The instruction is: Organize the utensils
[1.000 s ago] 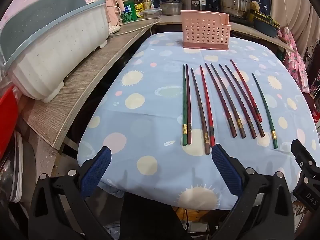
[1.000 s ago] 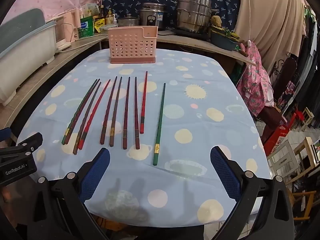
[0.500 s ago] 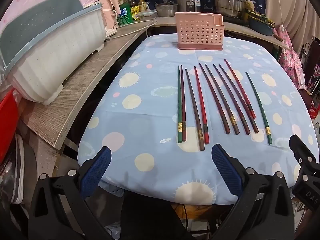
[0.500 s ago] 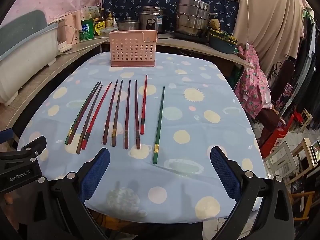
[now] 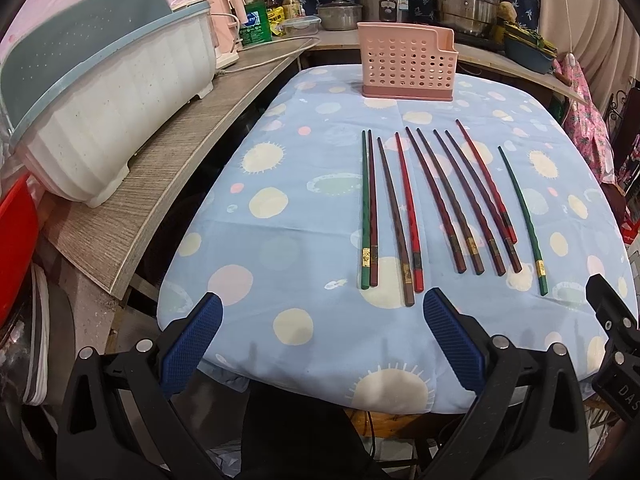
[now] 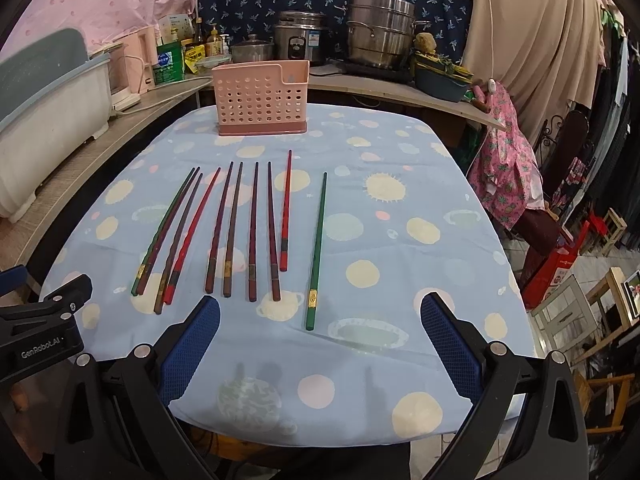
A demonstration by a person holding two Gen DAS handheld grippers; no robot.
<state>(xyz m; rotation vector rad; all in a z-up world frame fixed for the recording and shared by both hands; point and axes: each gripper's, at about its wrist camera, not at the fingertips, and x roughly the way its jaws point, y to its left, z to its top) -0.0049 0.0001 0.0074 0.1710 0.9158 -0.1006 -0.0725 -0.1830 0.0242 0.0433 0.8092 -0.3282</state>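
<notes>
Several chopsticks (image 5: 440, 204) lie side by side on the blue spotted tablecloth (image 5: 280, 240), in green, red and dark brown; they also show in the right wrist view (image 6: 240, 228). One green chopstick (image 6: 317, 250) lies apart at the right. A pink perforated utensil holder (image 5: 406, 62) stands upright at the far end, also seen in the right wrist view (image 6: 262, 98). My left gripper (image 5: 320, 344) is open and empty over the near table edge. My right gripper (image 6: 320, 344) is open and empty, just short of the chopstick ends.
A white and blue dish rack (image 5: 100, 120) sits on a grey side counter (image 5: 180, 176) at the left. Pots (image 6: 380, 36) and bottles (image 5: 256, 20) stand on the back counter. The table drops off at the right toward chairs and clutter (image 6: 580, 280).
Both grippers have risen or tilted slightly, so the chopsticks and the holder sit lower and nearer in both views. Nothing on the table has moved.
</notes>
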